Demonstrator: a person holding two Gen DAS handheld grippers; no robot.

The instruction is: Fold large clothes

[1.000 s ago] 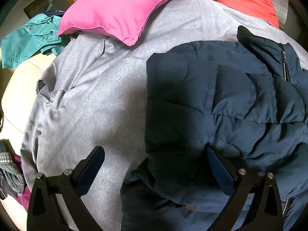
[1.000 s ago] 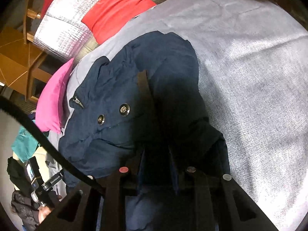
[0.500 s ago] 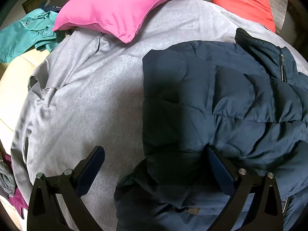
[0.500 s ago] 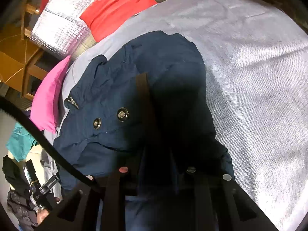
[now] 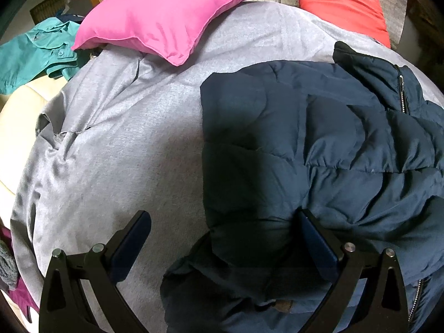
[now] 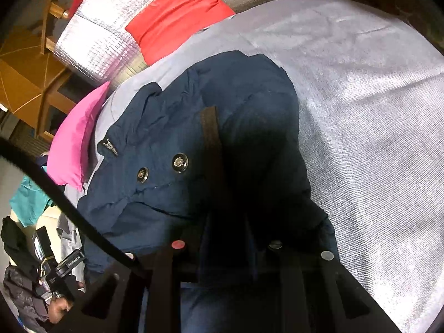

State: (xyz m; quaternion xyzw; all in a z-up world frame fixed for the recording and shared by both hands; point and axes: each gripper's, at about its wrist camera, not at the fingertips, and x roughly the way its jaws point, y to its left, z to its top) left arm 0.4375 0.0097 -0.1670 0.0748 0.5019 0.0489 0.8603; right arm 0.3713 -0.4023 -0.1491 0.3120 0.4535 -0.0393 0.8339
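Note:
A navy quilted puffer jacket (image 5: 319, 152) lies partly folded on a grey sheet (image 5: 125, 152). My left gripper (image 5: 224, 227) is open above the jacket's left lower edge, its right finger (image 5: 316, 238) over the fabric and its left finger (image 5: 130, 236) over the sheet. In the right wrist view the jacket (image 6: 180, 138) shows two snap buttons and a zip pull. My right gripper (image 6: 224, 238) is shut on a fold of the jacket, with its fingertips buried in dark fabric.
A pink pillow (image 5: 166, 19) and a red pillow (image 5: 341, 2) lie at the far end of the bed. A teal shirt (image 5: 30, 55) lies at the far left on a cream surface (image 5: 16, 127). A wooden chair (image 6: 30, 75) stands beyond the bed.
The left gripper has drifted slightly left and stays open. The right gripper stays shut on the jacket and has shifted a little, bringing more of the sheet into view.

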